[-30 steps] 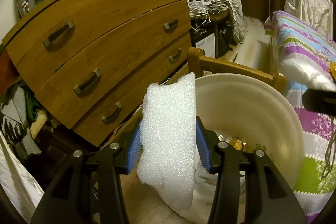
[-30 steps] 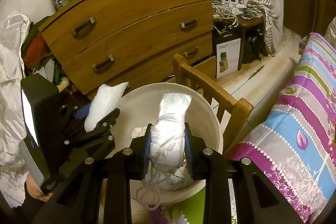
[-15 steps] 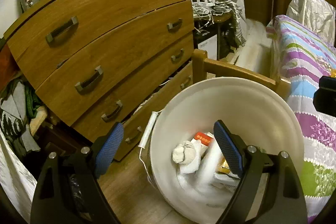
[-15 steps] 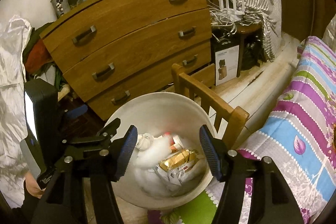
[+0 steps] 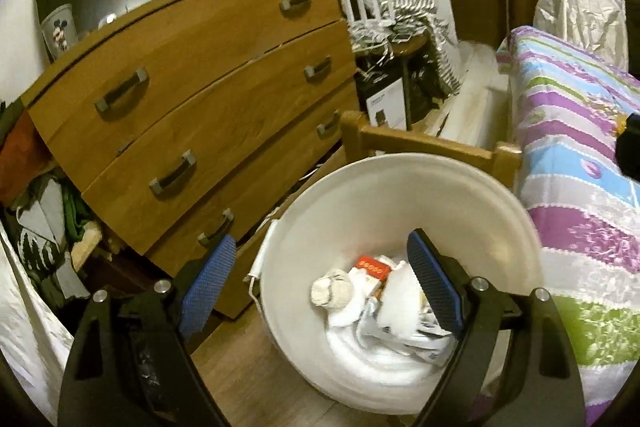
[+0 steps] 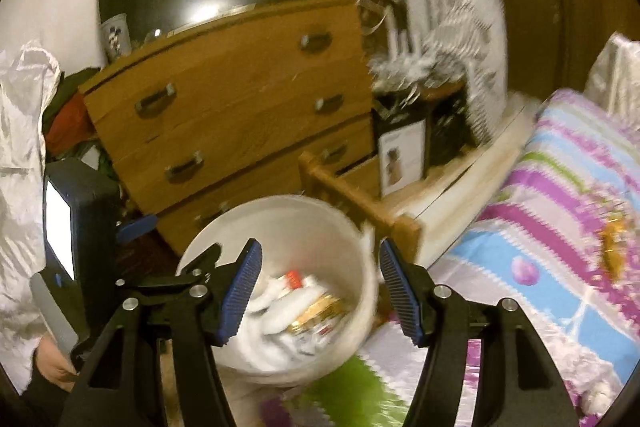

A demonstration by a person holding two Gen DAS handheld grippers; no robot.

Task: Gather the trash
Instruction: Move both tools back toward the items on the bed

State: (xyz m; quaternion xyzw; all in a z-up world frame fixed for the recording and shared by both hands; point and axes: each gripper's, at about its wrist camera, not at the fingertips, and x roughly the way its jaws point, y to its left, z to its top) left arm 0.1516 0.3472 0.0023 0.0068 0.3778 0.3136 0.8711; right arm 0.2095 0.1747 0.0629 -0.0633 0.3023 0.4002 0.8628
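Observation:
A white round trash bin (image 5: 400, 187) stands on the floor between a dresser and a bed; it also shows in the right wrist view (image 6: 280, 223). Inside lie white foam, a wadded white bundle (image 5: 332, 293), a red-orange pack (image 5: 372, 267) and gold wrappers (image 6: 320, 311). My left gripper (image 5: 320, 279) is open and empty above the bin's near side. My right gripper (image 6: 320, 287) is open and empty over the bin. A yellow wrapper (image 6: 612, 247) lies on the bedspread.
A wooden dresser (image 5: 192, 99) with several drawers stands left of the bin. A wooden chair back (image 5: 428, 147) is just behind it. The striped bed (image 5: 580, 167) fills the right. Clothes (image 5: 44, 227) are piled at the far left. The right wrist view is motion-blurred.
Both grippers opened and dropped their loads, the foam piece and the white bundle, into the bin. Since then both have drawn back a little; the right one is swinging right toward the bed.

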